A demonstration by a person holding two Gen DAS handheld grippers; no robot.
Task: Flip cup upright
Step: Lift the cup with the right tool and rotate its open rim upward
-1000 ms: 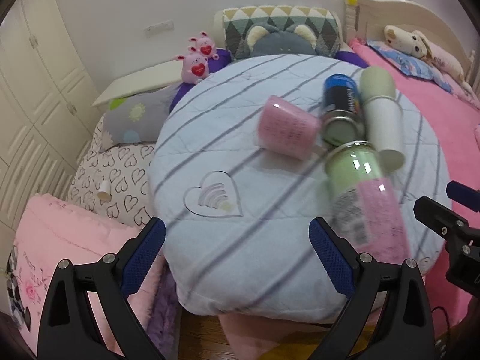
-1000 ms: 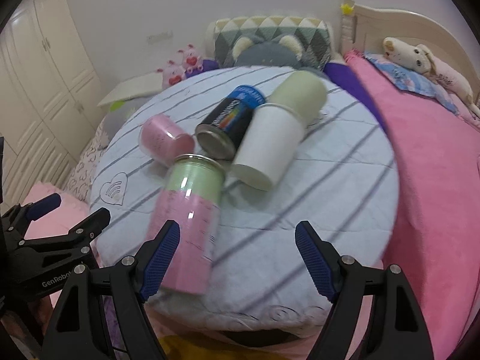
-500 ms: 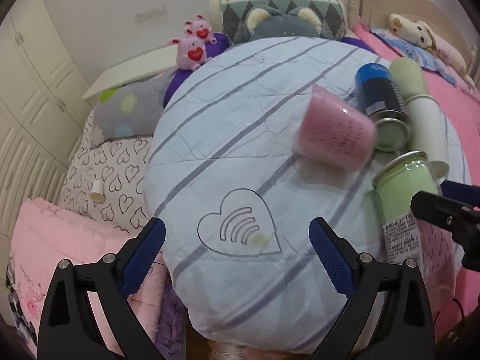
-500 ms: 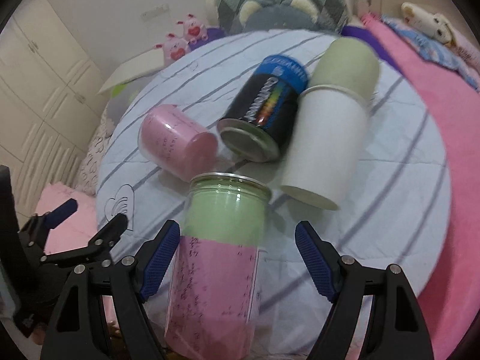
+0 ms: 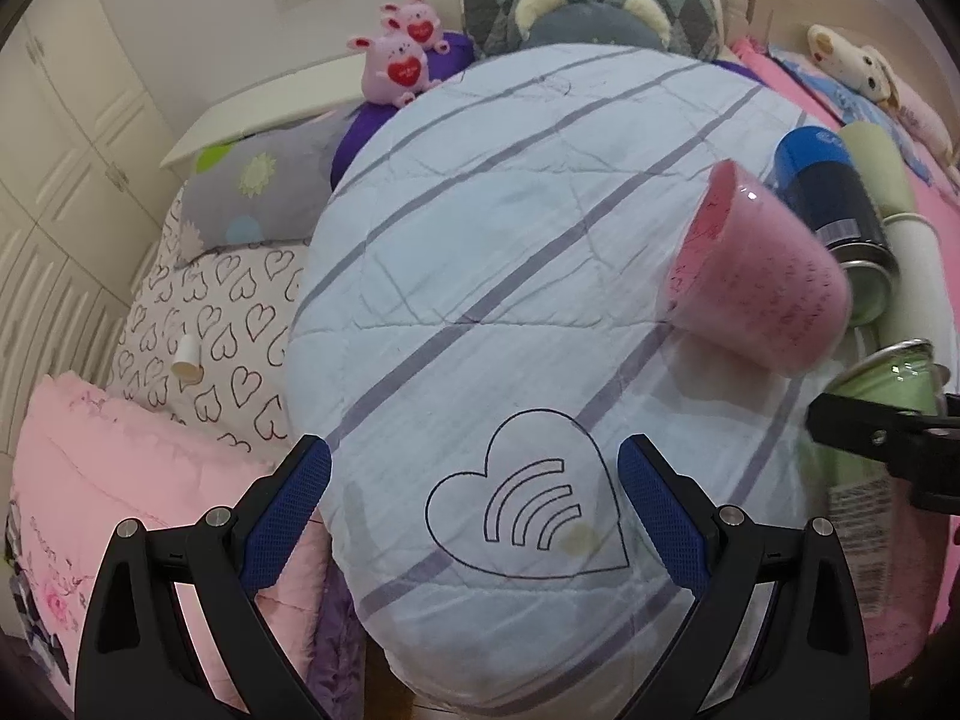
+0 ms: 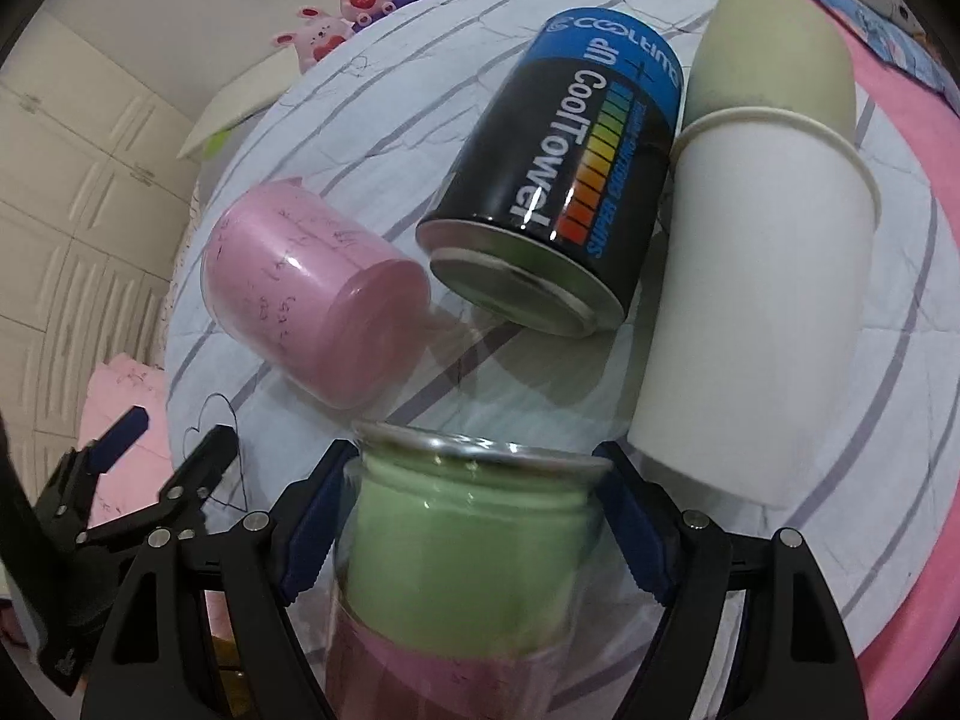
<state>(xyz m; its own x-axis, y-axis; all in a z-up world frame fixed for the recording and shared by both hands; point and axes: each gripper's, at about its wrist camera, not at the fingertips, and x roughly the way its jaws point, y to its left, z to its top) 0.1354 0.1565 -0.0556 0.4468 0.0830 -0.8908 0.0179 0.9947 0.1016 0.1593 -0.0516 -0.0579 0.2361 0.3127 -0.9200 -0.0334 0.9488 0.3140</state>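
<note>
My right gripper (image 6: 474, 516) has its fingers set either side of the green-and-pink cup (image 6: 468, 534), which lies on its side on the striped cushion (image 5: 510, 252) just this side of the pink cup (image 6: 312, 312) — whether the pads truly pinch it I cannot tell. I'd close squarely on the body, lift clear of the black can (image 6: 558, 192) beyond it, then rotate. My left gripper (image 5: 474, 516) is wide open and empty. The cup's base is cut off below the frame.
</note>
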